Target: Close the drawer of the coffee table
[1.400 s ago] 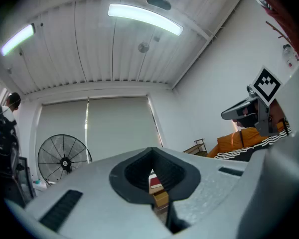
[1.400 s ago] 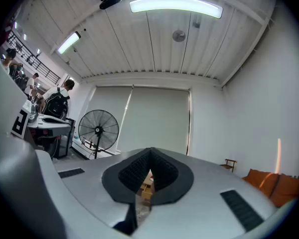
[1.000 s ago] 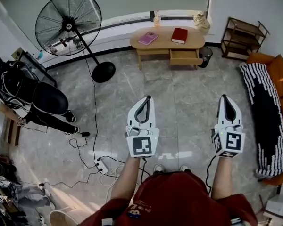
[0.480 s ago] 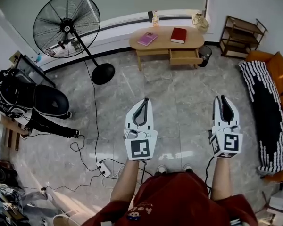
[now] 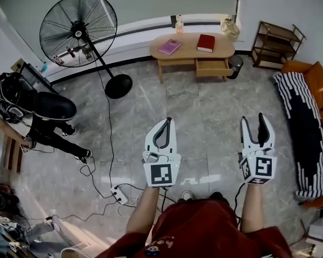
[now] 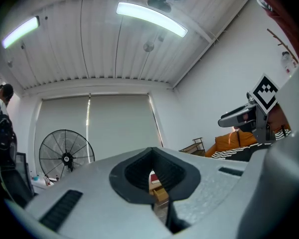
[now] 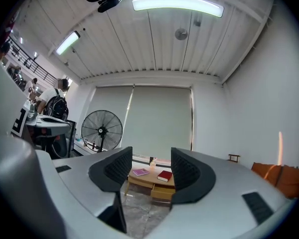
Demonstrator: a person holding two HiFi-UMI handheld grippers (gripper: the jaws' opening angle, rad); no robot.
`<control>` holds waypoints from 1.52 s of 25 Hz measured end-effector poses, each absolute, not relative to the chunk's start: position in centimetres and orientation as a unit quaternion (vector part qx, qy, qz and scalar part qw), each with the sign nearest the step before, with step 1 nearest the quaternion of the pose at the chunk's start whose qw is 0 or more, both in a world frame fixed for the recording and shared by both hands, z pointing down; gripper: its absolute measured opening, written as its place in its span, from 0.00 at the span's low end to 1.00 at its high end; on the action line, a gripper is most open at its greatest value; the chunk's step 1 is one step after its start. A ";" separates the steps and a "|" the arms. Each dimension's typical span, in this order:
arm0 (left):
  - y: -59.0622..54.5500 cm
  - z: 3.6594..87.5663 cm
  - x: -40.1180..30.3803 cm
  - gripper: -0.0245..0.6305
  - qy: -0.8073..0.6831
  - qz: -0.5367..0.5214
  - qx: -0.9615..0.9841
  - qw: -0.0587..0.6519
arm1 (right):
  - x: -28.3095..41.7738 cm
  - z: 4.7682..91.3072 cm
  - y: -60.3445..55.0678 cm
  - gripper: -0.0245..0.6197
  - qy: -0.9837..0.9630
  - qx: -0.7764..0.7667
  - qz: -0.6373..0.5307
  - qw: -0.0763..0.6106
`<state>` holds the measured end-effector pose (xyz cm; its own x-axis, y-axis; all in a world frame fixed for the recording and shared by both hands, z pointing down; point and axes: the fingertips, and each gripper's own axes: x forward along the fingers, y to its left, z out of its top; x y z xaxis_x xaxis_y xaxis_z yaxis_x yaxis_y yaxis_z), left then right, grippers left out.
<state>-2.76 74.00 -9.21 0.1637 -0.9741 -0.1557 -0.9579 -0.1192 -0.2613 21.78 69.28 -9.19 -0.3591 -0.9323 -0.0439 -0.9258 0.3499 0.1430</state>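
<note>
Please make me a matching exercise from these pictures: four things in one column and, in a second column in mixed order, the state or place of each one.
Column one
1. drawer
2. red book
3. left gripper
4. right gripper

Column two
a. fingers apart, nothing between them
b. pulled out of the coffee table
c. fingers together, nothing held
d. lying on the table top

Pairs: 1-b, 2-d, 3-c, 4-a.

Note: the right gripper's fingers have just been opening, and nothing is between them.
</note>
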 end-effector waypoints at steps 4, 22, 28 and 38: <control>74.4 -8.4 -3.5 0.05 0.645 -0.026 -0.749 0.147 | 20.9 -8.4 69.6 0.39 -0.822 0.565 -0.068 0.026; 66.2 -7.2 -6.0 0.05 0.657 -0.027 -0.739 0.144 | 19.1 -7.5 60.6 0.39 -0.822 0.565 -0.067 -0.005; 59.6 -7.3 -5.6 0.05 0.660 -0.040 -0.740 0.122 | 19.5 -8.4 53.8 0.39 -0.823 0.564 -0.070 -0.005; 47.7 -8.0 -4.0 0.05 0.669 -0.034 -0.731 0.127 | 22.4 -8.0 41.7 0.39 -0.821 0.567 -0.064 0.008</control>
<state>-3.99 47.68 -7.95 0.1023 -0.9875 -0.1198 -0.9703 -0.0725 -0.2310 22.39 41.74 -8.00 -0.3575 -0.9321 -0.0587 -0.9300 0.3495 0.1140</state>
